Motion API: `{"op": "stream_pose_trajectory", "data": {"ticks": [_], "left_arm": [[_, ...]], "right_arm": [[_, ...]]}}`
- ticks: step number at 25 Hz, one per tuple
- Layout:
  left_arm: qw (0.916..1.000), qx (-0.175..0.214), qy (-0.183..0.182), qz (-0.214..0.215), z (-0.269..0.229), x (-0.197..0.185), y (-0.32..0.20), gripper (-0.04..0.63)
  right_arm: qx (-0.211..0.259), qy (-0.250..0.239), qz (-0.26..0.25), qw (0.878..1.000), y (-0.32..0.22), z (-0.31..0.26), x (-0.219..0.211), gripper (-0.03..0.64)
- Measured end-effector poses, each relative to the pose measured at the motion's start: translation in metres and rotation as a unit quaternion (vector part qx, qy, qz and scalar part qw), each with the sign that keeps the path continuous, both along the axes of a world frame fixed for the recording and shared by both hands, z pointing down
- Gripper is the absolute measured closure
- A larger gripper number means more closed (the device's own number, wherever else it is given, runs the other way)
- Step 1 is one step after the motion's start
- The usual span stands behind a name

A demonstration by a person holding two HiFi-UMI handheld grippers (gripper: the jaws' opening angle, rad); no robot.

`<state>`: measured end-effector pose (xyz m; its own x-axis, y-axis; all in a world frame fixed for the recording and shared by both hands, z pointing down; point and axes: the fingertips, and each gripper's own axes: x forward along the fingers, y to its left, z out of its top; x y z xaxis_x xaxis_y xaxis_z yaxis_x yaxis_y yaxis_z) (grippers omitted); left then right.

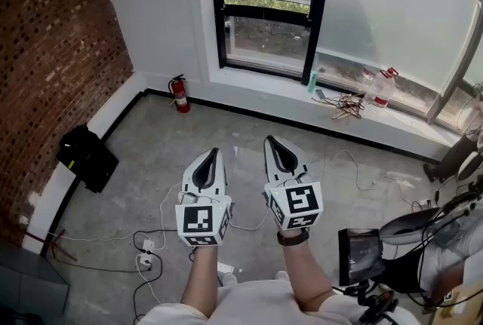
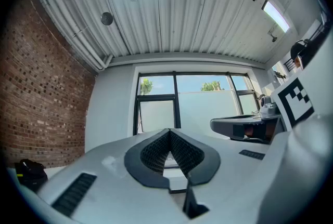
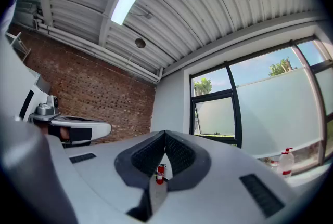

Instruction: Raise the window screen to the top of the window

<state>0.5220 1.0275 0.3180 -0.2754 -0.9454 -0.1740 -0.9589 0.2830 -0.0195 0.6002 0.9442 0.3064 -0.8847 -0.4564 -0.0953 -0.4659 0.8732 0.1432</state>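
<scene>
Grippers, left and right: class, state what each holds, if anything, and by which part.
Nothing is held. The left gripper and right gripper both have jaws closed together with nothing between them, short of the window.

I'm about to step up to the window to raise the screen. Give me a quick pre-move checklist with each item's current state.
1. Empty left claw: ok, shut on nothing.
2. Empty right claw: ok, shut on nothing.
3. Both within reach of the black-framed window: not ok, grey concrete floor lies between.
4. Grip point on the window screen found: cannot tell.
5. Walking path free: not ok, white cables and plugs lie by the feet. The red fire extinguisher stands against the wall, left of the window.
</scene>
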Motion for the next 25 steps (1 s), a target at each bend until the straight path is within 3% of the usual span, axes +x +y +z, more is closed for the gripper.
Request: {"op": "stream_pose_trajectory", "data": {"ticks": [10,12,14,16,20,23,25], "left_arm": [[0.9994,-0.01,-0.032,-0.012,0.013,-0.06,0.06,0.595],[0.9981,-0.019,-0.042,-0.041,0.02,-0.073,0.073,0.596],[0.9951,-0.025,-0.027,-0.092,0.03,-0.096,0.089,0.595],[0.9924,-0.039,-0.015,-0.116,0.044,-0.115,0.099,0.595],[0.9895,-0.088,0.012,-0.115,0.076,-0.137,0.103,0.595],[0.9886,-0.075,0.016,-0.129,0.081,-0.154,0.093,0.595],[0.9908,-0.069,0.012,-0.115,0.084,-0.166,0.073,0.597]], "right_arm": [[-0.015,-0.002,0.022,1.0,0.058,0.016,-0.056,0.617],[-0.02,-0.001,0.021,1.0,0.068,0.024,-0.065,0.617],[-0.025,0.006,0.02,0.999,0.078,0.034,-0.077,0.617],[-0.029,0.017,0.008,0.999,0.089,0.047,-0.093,0.617],[-0.022,0.03,-0.044,0.998,0.109,0.064,-0.131,0.617],[-0.02,0.031,-0.059,0.998,0.099,0.07,-0.155,0.617],[-0.025,0.028,-0.063,0.997,0.083,0.076,-0.172,0.617]]}}
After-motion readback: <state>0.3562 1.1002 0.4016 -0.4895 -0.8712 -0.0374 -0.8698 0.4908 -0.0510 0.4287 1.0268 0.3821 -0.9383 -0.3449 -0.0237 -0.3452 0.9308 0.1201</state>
